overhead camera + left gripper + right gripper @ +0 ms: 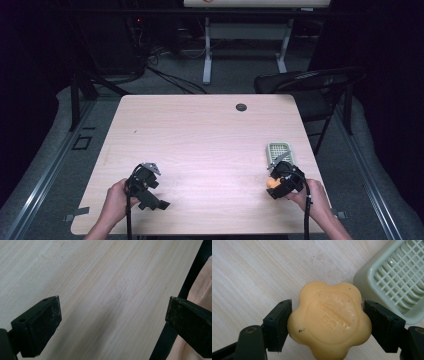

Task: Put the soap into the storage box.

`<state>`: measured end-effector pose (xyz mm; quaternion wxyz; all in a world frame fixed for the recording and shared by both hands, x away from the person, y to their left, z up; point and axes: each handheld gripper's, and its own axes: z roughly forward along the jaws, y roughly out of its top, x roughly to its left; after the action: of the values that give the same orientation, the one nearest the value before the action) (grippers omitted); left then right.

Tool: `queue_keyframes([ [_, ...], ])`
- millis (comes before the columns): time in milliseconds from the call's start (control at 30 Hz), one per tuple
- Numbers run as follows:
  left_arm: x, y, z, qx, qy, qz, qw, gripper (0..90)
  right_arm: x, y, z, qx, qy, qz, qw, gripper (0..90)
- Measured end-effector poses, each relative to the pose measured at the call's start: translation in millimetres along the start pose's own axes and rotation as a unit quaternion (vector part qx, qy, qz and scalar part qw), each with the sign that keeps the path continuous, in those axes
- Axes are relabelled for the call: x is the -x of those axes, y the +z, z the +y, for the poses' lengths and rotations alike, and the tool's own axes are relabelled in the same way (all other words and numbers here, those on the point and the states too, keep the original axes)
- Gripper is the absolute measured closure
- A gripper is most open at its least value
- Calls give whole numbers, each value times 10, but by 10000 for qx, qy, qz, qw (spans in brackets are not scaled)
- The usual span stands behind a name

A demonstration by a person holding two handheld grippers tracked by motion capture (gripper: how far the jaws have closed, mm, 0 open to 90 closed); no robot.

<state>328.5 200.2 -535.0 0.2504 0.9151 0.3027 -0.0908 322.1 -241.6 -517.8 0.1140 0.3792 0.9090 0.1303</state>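
In the high view a pale wood-grain table (200, 135) with rounded corners carries a small pale green soap dish (278, 150) near its right edge. Just in front of the dish, the right gripper (274, 183) is held in the person's right hand (312, 197) with a yellow-orange soap bar (272, 183) showing at its front. The left gripper (162, 204), black and angular, sits low over the near left part of the table in the left hand (116, 200). A dark round grommet (241, 107) is set in the far tabletop, and a black folding chair (310, 87) stands beyond the right corner.

In the left gripper view the left gripper (113, 322) has its two matte black, scuffed jaws standing wide apart, with bare streaked wood between them.

In the right gripper view the right gripper (327, 325) is clamped on the soap bar (329, 320), one black rubbery pad pressed on each side. The bar is flower-shaped with rounded lobes, waxy and smooth, with a stamped ring and raised lettering too soft to read, plus a few dark specks. The soap dish (367, 282) lies just beyond at upper right, glossy plastic with a square grid floor and rounded corner.
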Motion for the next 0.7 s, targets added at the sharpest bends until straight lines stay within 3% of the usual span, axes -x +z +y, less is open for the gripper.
queue_keyframes([
  [100,6,10,15,-2,-1,65,10000,6,28,-15,-19,-17,33,-24,10000,249],
  [167,-3,14,27,-18,20,-15,10000,6,42,-21,-32,-18,44,-46,10000,249],
  [500,4,23,15,-8,8,-23,10000,6,138,-67,15,-64,97,-167,9998,249],
  [700,2,37,36,-45,36,-40,10000,6,217,-70,24,-7,258,-191,9995,248],
])
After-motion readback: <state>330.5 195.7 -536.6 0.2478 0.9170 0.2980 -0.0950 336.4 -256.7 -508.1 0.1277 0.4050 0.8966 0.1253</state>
